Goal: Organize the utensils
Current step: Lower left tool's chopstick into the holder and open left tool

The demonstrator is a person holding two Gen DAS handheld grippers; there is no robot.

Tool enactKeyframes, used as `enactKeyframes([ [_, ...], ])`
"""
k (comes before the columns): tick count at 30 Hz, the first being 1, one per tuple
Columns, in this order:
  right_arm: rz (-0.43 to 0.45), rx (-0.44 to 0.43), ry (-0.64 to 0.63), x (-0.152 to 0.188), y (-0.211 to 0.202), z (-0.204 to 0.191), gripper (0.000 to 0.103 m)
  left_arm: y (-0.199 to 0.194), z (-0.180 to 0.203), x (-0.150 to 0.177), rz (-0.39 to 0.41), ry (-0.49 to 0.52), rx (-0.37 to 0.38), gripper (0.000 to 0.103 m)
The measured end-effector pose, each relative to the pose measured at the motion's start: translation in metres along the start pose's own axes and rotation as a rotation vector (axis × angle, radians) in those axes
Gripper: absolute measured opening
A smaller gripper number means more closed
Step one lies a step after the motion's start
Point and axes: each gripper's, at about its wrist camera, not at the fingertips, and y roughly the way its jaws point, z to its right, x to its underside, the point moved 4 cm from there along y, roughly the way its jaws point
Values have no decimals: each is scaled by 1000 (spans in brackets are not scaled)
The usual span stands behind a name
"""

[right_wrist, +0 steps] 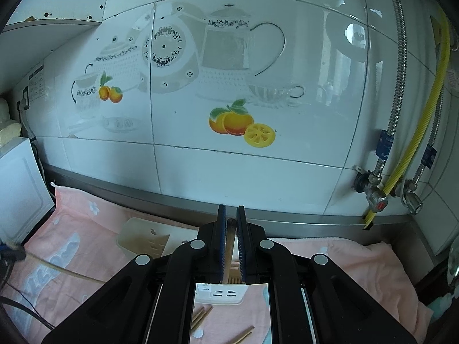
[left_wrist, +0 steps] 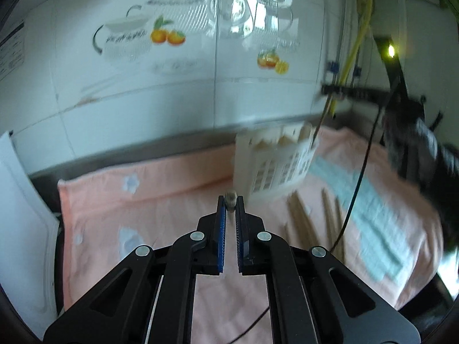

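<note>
My left gripper point(left_wrist: 231, 200) is shut on a wooden chopstick point(left_wrist: 231, 197), whose end shows between the blue pads above the pink towel point(left_wrist: 143, 200). The white utensil holder point(left_wrist: 275, 160) stands just beyond, to the right. Several loose chopsticks point(left_wrist: 301, 223) lie on the towel in front of it. My right gripper point(right_wrist: 231, 210) is shut on another chopstick point(right_wrist: 230, 243), which hangs down over the holder point(right_wrist: 146, 239). In the left wrist view the right gripper point(left_wrist: 325, 89) hovers above the holder's right side. The left gripper point(right_wrist: 11, 250) shows blurred at the left edge with its chopstick point(right_wrist: 57, 266).
A tiled wall with fruit decals rises behind the steel counter rim point(right_wrist: 287, 223). A white appliance point(right_wrist: 20, 195) stands at the left. Valves and hoses point(right_wrist: 375, 197) crowd the right corner. A black cable point(left_wrist: 358, 189) crosses a blue-white cloth point(left_wrist: 373, 220). More chopsticks point(right_wrist: 200, 318) lie near the front.
</note>
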Motion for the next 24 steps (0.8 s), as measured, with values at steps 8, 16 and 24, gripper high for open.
enactKeyframes([
  [8, 3, -5, -5, -1, -1, -1, 7, -2, 30, -75, 135, 0, 35, 5],
  [16, 13, 2, 3, -2, -7, 9, 7, -15, 46, -135, 289, -11, 15, 5],
  [24, 26, 3, -2, 0, -15, 13, 8, 3, 32, -147, 312, -112, 59, 5],
])
